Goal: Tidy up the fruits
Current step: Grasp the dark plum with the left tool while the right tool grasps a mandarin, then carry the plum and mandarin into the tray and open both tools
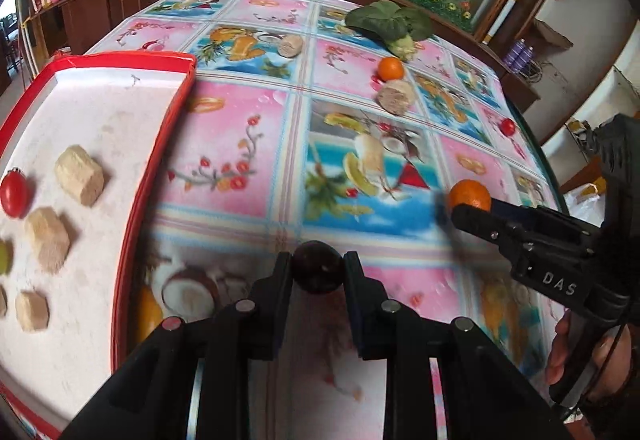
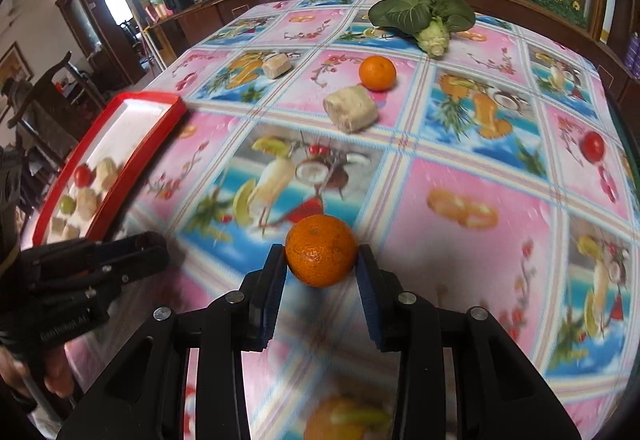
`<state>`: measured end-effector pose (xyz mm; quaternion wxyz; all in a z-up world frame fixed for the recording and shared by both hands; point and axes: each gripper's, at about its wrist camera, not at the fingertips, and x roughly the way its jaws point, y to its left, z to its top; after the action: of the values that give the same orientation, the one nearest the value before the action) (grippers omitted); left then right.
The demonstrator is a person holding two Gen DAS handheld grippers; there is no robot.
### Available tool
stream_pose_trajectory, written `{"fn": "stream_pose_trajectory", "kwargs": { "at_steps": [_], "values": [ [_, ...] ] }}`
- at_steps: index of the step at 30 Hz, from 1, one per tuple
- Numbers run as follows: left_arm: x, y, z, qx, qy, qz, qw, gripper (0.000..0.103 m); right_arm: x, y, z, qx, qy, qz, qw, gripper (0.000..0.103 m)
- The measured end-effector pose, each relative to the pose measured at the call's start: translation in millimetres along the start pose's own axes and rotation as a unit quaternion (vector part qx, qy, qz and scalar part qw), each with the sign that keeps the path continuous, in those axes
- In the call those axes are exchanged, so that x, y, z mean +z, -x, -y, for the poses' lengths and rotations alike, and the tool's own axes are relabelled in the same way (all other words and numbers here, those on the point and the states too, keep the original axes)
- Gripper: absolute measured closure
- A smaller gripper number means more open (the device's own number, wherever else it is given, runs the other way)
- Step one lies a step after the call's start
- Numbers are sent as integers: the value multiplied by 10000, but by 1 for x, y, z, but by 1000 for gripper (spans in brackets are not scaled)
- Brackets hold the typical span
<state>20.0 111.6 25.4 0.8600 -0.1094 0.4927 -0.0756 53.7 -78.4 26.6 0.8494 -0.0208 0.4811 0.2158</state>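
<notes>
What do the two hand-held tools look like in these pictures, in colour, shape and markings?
Both are matte black plastic. The left tool and right tool have flat fingers with dark blue pads and round silver bolts. From the left wrist view, the right tool's body reads "DAS" in white letters. A thin dark cable hangs below it.

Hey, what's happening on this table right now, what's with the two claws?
A person is sorting fruit with a claw in each hand. The left claw is shut on a dark round fruit near the red tray, which already holds a cherry tomato and some beige chunks. The right claw grips an orange. Another orange, a tomato, two more chunks and a leafy green lie on the tablecloth.
</notes>
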Motion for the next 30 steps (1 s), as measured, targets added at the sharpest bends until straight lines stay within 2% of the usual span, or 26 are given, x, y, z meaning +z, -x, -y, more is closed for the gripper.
{"fn": "stream_pose_trajectory", "kwargs": {
  "at_steps": [7, 13, 20, 30],
  "values": [
    [-16, 20, 8, -253, -51, 29, 9997, 75, -33, 17, -5, -79, -93, -91, 9999, 68],
    [-23, 38, 3, -305, -23, 131, 9994, 75, -45, 24, -21, -74, -57, -119, 9999, 68],
    [-26, 55, -16, -217, 63, 280, 9994, 75, -34, 26, -51, 101, 81, -8, 9999, 69],
    [-17, 80, -62, -54, 220, 491, 9985, 75, -8, 14, -94, 314, 311, 60, 9990, 69]
  ]
}}
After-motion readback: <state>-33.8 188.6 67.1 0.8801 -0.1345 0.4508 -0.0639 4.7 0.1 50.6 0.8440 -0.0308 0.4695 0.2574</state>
